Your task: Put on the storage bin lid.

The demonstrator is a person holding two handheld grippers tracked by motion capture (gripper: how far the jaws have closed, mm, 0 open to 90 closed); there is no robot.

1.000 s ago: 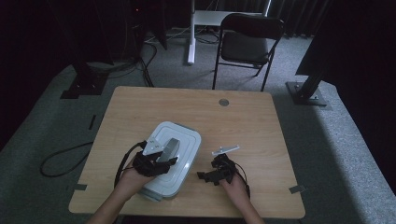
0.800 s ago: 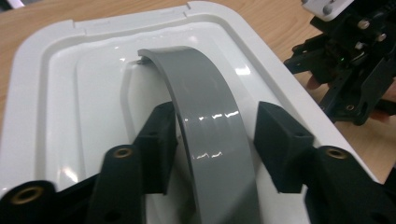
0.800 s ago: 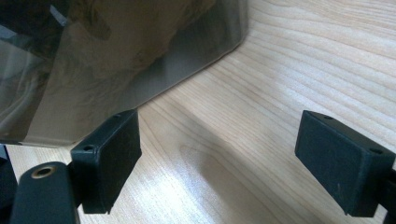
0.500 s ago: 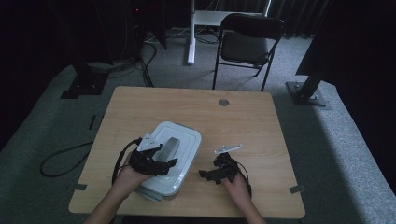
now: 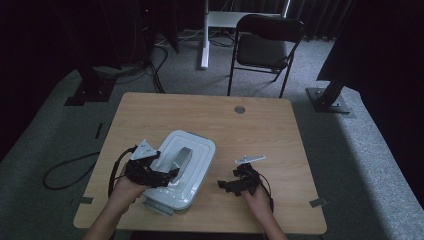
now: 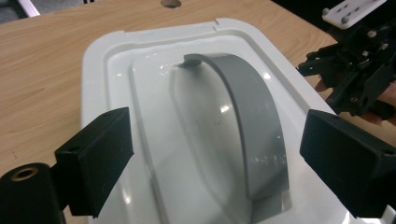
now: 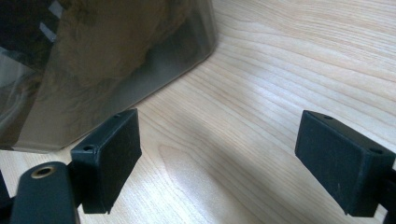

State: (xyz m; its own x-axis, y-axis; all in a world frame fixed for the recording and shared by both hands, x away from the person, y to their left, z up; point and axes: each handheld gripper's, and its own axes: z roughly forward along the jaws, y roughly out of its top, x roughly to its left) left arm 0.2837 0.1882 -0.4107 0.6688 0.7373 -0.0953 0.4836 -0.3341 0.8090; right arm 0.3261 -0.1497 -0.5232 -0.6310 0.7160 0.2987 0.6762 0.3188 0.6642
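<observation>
While a white lidded box (image 5: 184, 167) sits on the wooden counter (image 5: 260, 130), both tongs, left (image 5: 167, 176) and right (image 5: 226, 184), gape wide and empty; a black chair (image 5: 267, 45) stands on grey carpet (image 5: 365, 145) behind.

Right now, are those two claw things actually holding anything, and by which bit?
No. The left gripper has just been opening; its jaws stand wide either side of the grey handle of the white box, not pressing it. The right gripper is open over bare table.

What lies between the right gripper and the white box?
Bare wooden table separates the right gripper from the white box, seen in the high view; its open jaws hold nothing.
</observation>
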